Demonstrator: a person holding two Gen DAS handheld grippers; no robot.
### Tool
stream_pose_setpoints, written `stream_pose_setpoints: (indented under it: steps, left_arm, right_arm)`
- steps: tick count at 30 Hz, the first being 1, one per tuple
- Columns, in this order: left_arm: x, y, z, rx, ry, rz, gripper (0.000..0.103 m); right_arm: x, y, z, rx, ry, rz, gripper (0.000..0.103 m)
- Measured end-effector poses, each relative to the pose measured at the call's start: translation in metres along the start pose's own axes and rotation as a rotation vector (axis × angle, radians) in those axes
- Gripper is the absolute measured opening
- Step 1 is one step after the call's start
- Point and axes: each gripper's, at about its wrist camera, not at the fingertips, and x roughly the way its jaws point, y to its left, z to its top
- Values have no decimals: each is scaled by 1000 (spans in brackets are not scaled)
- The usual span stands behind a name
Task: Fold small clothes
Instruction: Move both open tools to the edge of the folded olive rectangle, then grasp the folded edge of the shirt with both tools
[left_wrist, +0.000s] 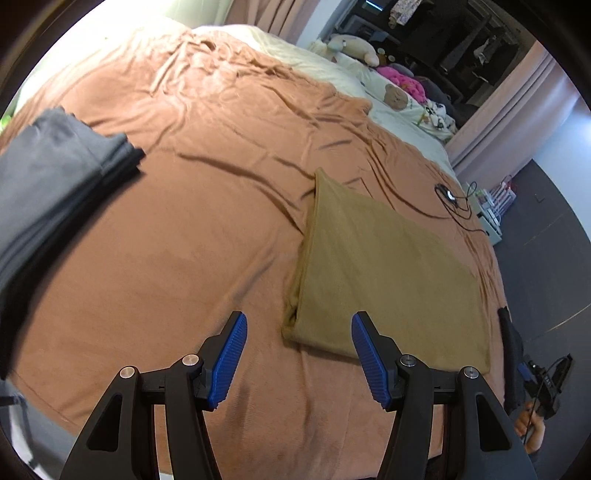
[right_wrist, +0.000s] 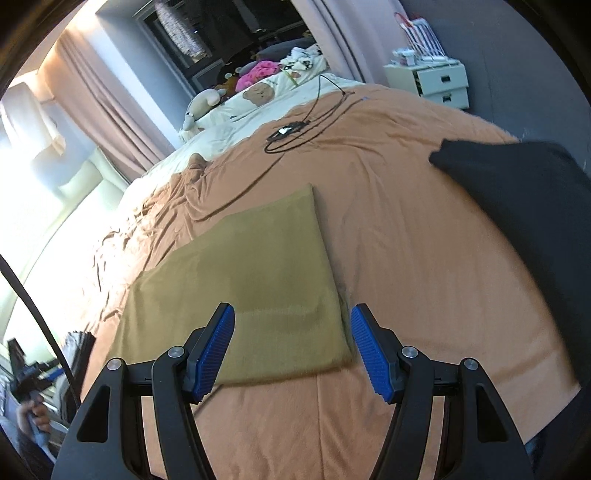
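Observation:
An olive-brown folded cloth (left_wrist: 388, 273) lies flat on the orange bedspread (left_wrist: 192, 229). My left gripper (left_wrist: 299, 325) hovers open over the cloth's near left corner, nothing between its blue pads (left_wrist: 229, 358). In the right wrist view the same cloth (right_wrist: 251, 280) lies ahead, and my right gripper (right_wrist: 291, 314) stands open above its near right corner, blue pads (right_wrist: 369, 354) apart and empty. A folded grey garment (left_wrist: 48, 184) rests at the left. A black garment (right_wrist: 524, 206) lies on the bed at the right.
A black cable with a small device (right_wrist: 291, 129) trails across the bedspread (right_wrist: 406, 258) beyond the cloth. Cream bedding with plush toys (left_wrist: 354, 51) fills the far end. A white drawer unit (right_wrist: 436, 81) stands by the bed. A person's hand (left_wrist: 528, 424) shows at the lower right.

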Motion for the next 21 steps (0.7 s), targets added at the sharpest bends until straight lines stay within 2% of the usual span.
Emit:
stream_pose_setpoints:
  steps: [13,16,21]
  left_arm:
    - [67,5,-14,-47,157,-54,58]
    - [83,8,-15,-58,190,-48,55]
    - [99,11,-18,-69,222,-49,54]
  right_arm:
    - [32,-20,-11,187,73,11,64]
    - [40,-24,-10,218,100,17,57]
    - [54,-29,-13,259,149,40,56]
